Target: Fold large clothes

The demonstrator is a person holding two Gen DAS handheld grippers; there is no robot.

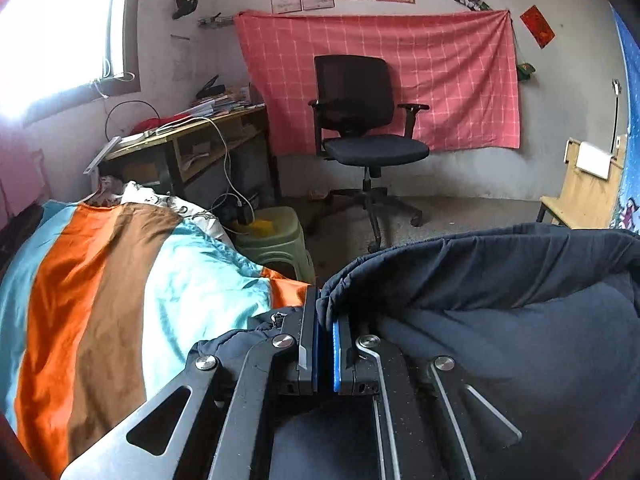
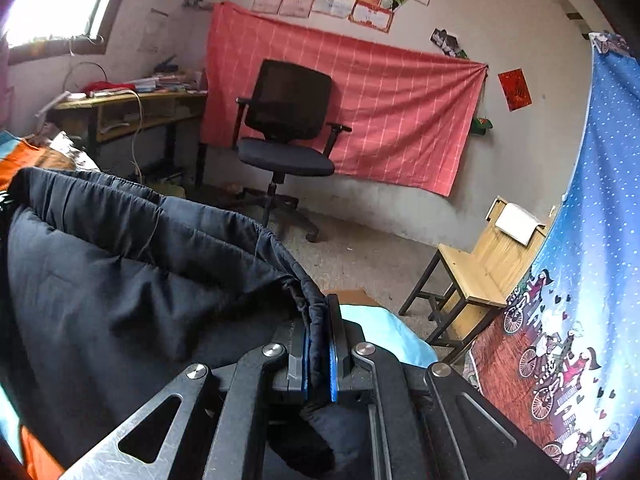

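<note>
Grippers, left and right, both pinch the dark jacket; keep its hem taut toward twelve o'clock, level over the bed.

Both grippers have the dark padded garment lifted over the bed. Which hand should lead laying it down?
Probably left. The left gripper pinches the dark padded garment beside open striped bedding; the right gripper grips its edge near the bed's corner.

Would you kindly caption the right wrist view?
Right gripper clamps the dark padded garment's edge above the bed, office chair beyond.
</note>
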